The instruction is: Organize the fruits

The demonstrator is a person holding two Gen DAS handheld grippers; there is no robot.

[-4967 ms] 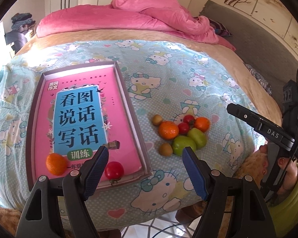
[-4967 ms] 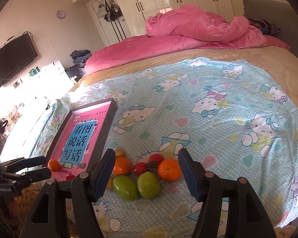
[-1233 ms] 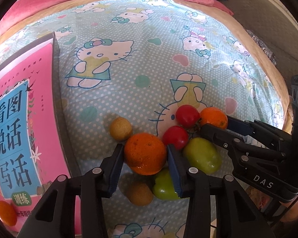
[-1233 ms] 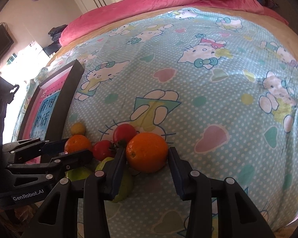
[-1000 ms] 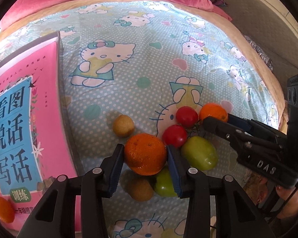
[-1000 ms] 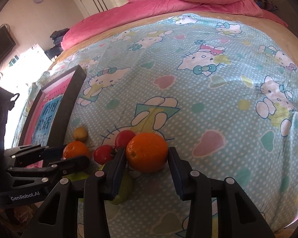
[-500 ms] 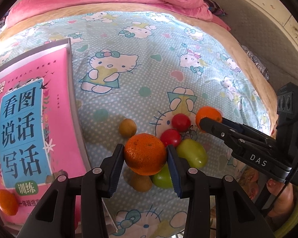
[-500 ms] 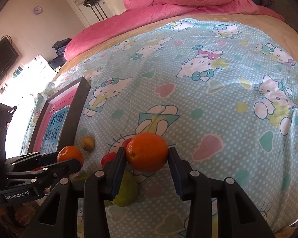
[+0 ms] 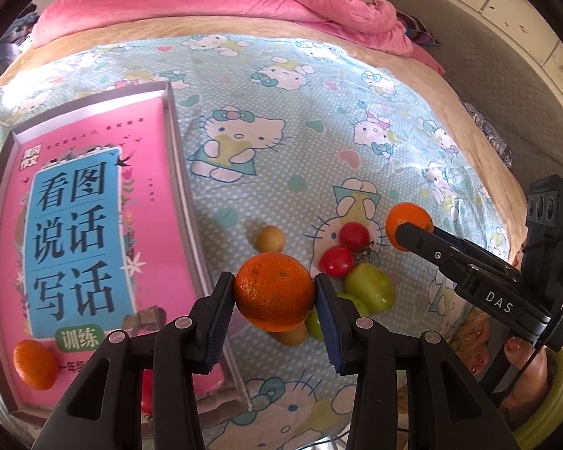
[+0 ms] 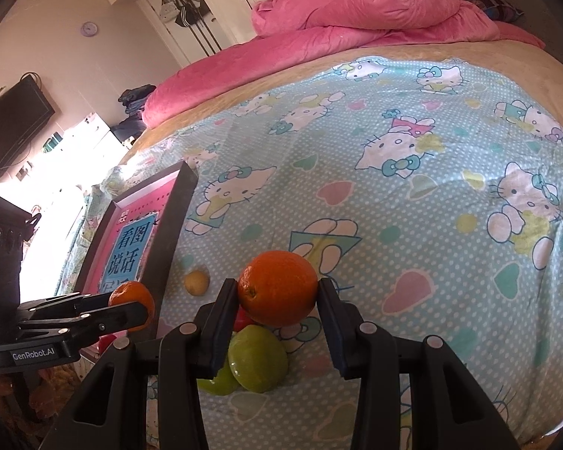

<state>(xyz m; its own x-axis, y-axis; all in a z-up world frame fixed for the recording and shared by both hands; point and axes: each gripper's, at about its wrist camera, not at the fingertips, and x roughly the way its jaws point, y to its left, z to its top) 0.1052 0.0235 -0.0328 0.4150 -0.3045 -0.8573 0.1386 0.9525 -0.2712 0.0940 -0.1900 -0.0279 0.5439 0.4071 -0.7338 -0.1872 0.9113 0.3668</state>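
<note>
While the left gripper (image 9: 274,292) pinches one orange (image 9: 274,291) above the tray's (image 9: 176,142) edge, the right gripper (image 10: 277,292) clamps another orange (image 10: 277,288) over the remaining fruit pile (image 9: 356,262) on the bedspread (image 10: 394,157); both seem lifted clear, though contact underneath is hidden.

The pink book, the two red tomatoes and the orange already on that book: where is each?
pink book (image 9: 75,232), left wrist view, on its blue title panel.
red tomatoes (image 9: 354,236), left wrist view, the farther one's skin.
orange on the book (image 9: 33,364), left wrist view, its middle.
</note>
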